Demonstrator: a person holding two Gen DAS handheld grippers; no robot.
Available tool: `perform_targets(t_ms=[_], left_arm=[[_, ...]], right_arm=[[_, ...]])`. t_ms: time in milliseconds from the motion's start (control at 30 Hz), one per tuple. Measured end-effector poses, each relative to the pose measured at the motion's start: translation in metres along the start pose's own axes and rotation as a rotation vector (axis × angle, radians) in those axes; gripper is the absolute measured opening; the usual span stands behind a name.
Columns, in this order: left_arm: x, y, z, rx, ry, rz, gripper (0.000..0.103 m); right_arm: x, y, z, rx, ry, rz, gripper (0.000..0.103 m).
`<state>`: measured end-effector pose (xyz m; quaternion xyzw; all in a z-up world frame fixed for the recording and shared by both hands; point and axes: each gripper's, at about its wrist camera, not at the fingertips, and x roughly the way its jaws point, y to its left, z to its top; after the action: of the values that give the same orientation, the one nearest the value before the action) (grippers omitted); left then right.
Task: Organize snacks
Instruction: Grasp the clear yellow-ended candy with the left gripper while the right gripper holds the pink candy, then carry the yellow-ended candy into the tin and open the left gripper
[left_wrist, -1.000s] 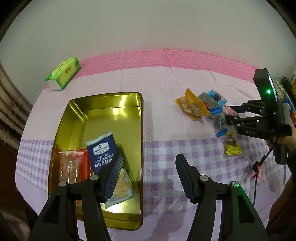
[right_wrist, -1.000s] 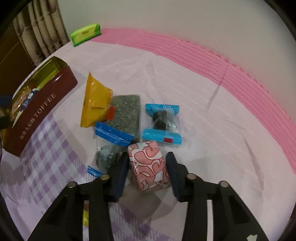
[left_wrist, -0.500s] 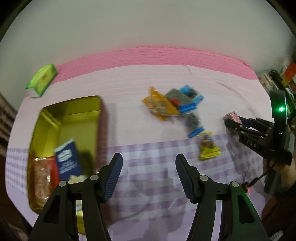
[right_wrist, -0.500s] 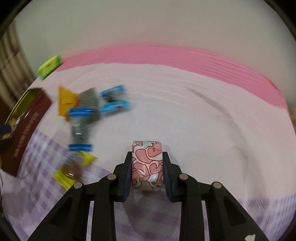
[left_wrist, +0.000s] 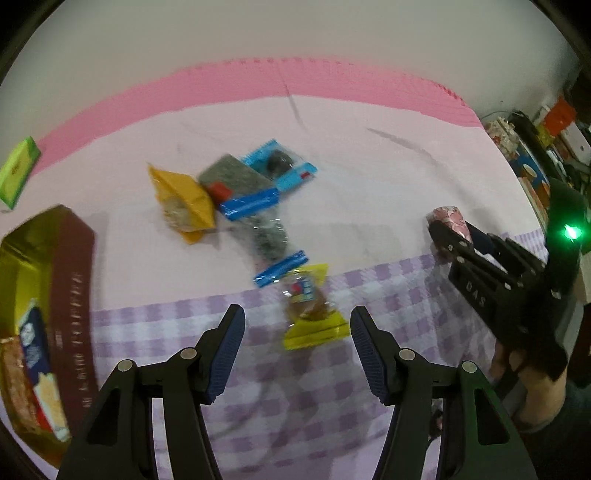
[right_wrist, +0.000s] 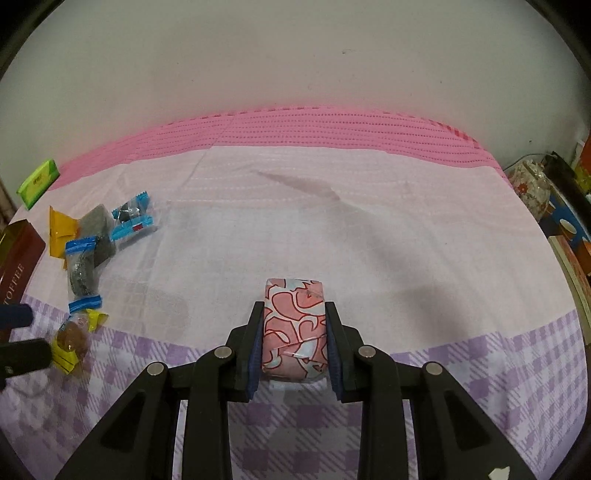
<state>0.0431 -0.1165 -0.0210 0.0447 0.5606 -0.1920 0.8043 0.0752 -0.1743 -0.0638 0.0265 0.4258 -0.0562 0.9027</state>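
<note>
the right gripper (right_wrist: 293, 332) is clamped on a pink heart-patterned wrapped snack (right_wrist: 294, 325), its pads pressed flat against both sides, held above the pink-and-lilac tablecloth (right_wrist: 369, 229). the left gripper (left_wrist: 297, 345) stands about half open with nothing between its pads; a yellow-wrapped candy (left_wrist: 314, 314) lies just ahead at 12 o'clock. more snack packets (left_wrist: 236, 188) cluster at 11 o'clock. the toffee tin (left_wrist: 70, 288) sits at 9 o'clock, crackers inside.
</note>
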Motion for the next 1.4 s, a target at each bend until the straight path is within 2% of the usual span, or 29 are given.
perform_targets(t_ms=[167, 267, 500, 800, 1100, 1400], left_arm=[[0.015, -0.003, 0.010, -0.035, 0.027, -0.003, 0.057], [0.020, -0.005, 0.012, -0.030, 0.033, 0.004, 0.047], [0.030, -0.006, 0.010, -0.013, 0.055, 0.001, 0.031], [0.021, -0.006, -0.003, 0.040, 0.035, -0.004, 0.026], [-0.006, 0.011, -0.012, 0.019, -0.008, 0.006, 0.026], [-0.040, 0.041, -0.023, -0.013, -0.081, 0.059, 0.026]], right_arm=[[-0.002, -0.001, -0.004, 0.004, -0.003, 0.009, 0.027], [0.000, -0.006, -0.003, 0.007, -0.003, 0.016, 0.028], [0.000, -0.006, -0.004, 0.008, -0.002, 0.022, 0.028], [0.000, -0.006, -0.003, 0.009, -0.002, 0.021, 0.028], [0.000, -0.005, -0.004, 0.000, 0.000, 0.013, 0.028], [0.000, -0.005, -0.004, 0.001, 0.000, 0.015, 0.028]])
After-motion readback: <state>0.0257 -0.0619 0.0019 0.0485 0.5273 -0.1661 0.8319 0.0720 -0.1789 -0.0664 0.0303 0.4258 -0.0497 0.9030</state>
